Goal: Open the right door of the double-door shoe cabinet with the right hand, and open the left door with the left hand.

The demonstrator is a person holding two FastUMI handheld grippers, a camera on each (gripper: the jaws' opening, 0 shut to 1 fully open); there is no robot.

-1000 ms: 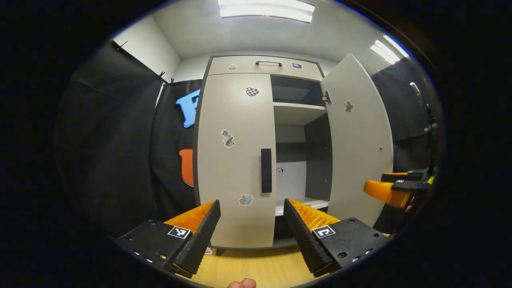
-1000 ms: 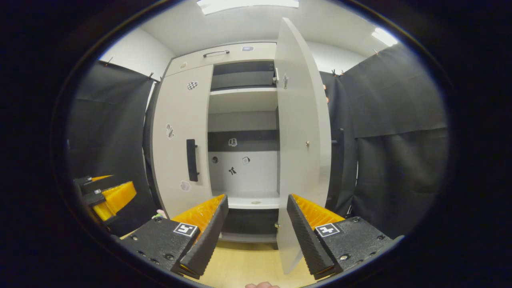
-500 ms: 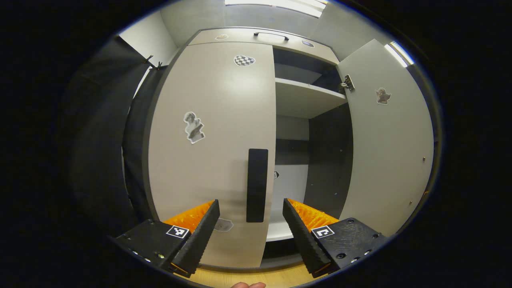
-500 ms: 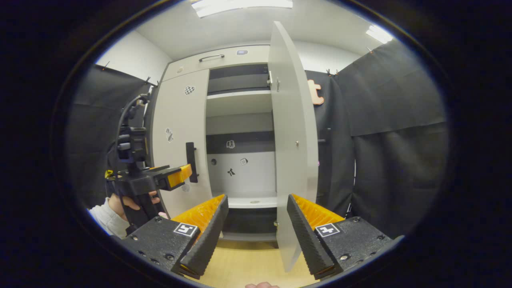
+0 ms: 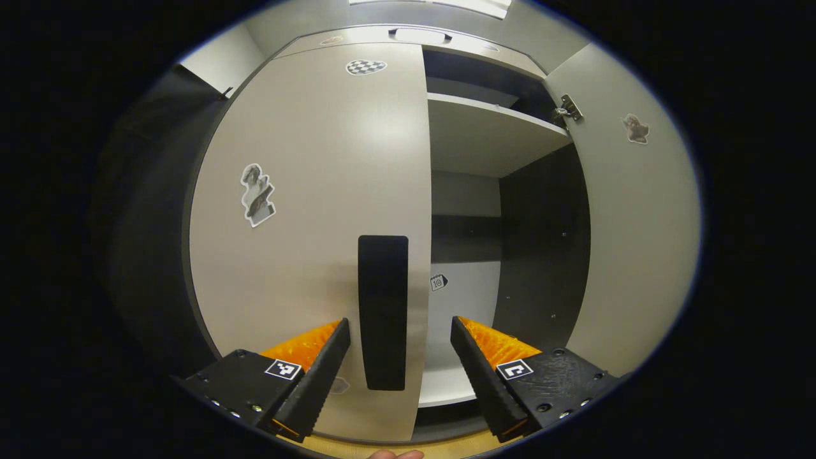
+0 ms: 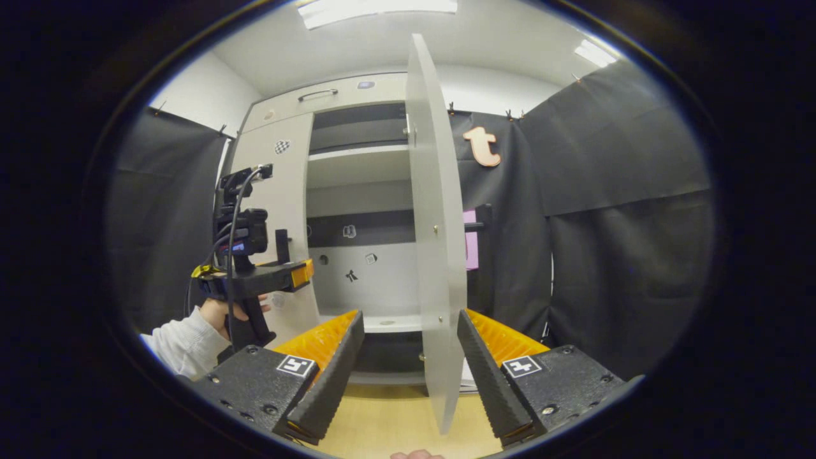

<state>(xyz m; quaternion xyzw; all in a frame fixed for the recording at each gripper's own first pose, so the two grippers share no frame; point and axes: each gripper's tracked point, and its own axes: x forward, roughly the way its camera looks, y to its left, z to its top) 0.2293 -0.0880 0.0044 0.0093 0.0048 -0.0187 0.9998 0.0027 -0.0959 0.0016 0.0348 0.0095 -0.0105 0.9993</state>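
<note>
The shoe cabinet's left door (image 5: 306, 191) is closed, and its black vertical handle (image 5: 382, 312) stands close in front of my left gripper (image 5: 400, 363). That gripper is open, with the handle's lower end showing between its fingers and neither finger touching it. The right door (image 5: 637, 242) is swung wide open. In the right gripper view the right door (image 6: 438, 255) appears edge-on, its free edge in line with the gap of my open right gripper (image 6: 409, 370). My left gripper (image 6: 305, 274), held by a hand (image 6: 220, 312), points at the left door's handle (image 6: 282, 245).
Inside the cabinet (image 5: 468, 299) are a pale shelf (image 5: 491, 134) and a dark side wall. A drawer front with a handle (image 6: 317, 95) tops the cabinet. Black cloth walls stand on both sides. A wooden floor (image 6: 389, 424) lies below.
My left gripper has come much closer to the left door, so its handle now sits between the fingers. In the right gripper view the right door now shows more edge-on.
</note>
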